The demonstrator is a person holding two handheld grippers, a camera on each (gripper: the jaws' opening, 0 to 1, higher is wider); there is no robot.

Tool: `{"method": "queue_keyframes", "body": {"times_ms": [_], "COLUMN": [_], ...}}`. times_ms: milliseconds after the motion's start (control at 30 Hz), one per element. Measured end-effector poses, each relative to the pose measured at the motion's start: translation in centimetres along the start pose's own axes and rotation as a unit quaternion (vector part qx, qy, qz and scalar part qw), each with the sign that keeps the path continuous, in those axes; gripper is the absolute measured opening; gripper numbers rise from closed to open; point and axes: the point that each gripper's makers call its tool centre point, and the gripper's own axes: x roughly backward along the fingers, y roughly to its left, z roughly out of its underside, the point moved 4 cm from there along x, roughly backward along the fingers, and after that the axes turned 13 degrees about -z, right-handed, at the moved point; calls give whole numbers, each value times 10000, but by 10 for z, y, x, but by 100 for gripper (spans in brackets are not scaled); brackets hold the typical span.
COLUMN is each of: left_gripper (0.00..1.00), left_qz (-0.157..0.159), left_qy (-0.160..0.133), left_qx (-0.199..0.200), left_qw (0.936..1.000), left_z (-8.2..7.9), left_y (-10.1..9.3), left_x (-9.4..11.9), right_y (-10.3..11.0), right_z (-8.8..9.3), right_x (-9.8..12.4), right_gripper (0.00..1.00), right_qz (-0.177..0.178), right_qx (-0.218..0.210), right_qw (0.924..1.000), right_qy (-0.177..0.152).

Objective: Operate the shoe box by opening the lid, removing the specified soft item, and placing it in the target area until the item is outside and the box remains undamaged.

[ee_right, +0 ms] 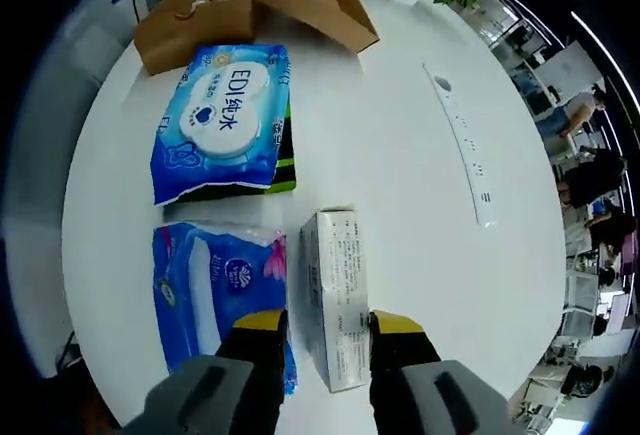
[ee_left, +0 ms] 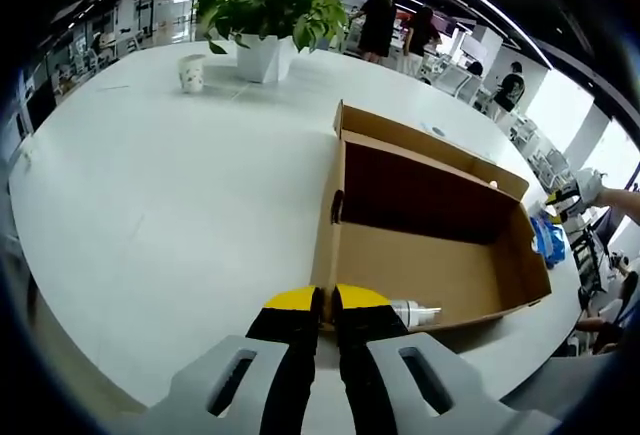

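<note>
The left gripper (ee_left: 327,300) had its yellow-tipped fingers pressed nearly together on the near edge of the shoe box (ee_left: 420,220), pinching the thin cardboard wall at its corner. The box, brown cardboard, lay open on the white surface (ee_left: 170,205) ahead of those fingers, its flap standing along the far side. Just right of the fingertips, inside the box by the near wall, lay a small white bottle (ee_left: 415,312); the rest of its floor looked bare.

The right gripper (ee_right: 325,323) held its fingers spread apart, one on each side of a white carton (ee_right: 335,295) that lay between them; whether they touched it could not be told. Left of those fingers lay a blue soft pack (ee_right: 210,290), and beyond it a larger blue wipes pack (ee_right: 225,115) resting on a dark, green-edged pack (ee_right: 282,160). The open box sat farther still, at the surface's far end.
</note>
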Motion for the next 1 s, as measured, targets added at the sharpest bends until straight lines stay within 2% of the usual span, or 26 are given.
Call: {"method": "queue_keyframes", "body": {"times_ms": [200, 467, 633, 833, 1000], "left_gripper": [4, 4, 4, 4, 5], "left_qz": [-15, 0, -33, -8, 9], "left_qy": [4, 8, 55, -57, -106], "left_qx": [-19, -21, -206, -469, -580], "left_qw": [10000, 10000, 9998, 9989, 9983], "left_z": [0, -1, -2, -3, -2], "left_y": [-2, -2, -3, -6, -8], "left_x": [1, 1, 1, 1, 4], "right_y": [1, 14, 26, 46, 61], "right_z": [1, -2, -10, -20, -27], "right_x": [14, 32, 46, 59, 69], "right_gripper": [35, 40, 46, 52, 59], "right_qz": [167, 330, 486, 630, 771], "right_qx": [-272, -448, -638, -777, -1122], "right_qw": [9994, 9982, 9956, 9923, 9848], "right_qy": [-151, -246, -483, -731, -1075]}}
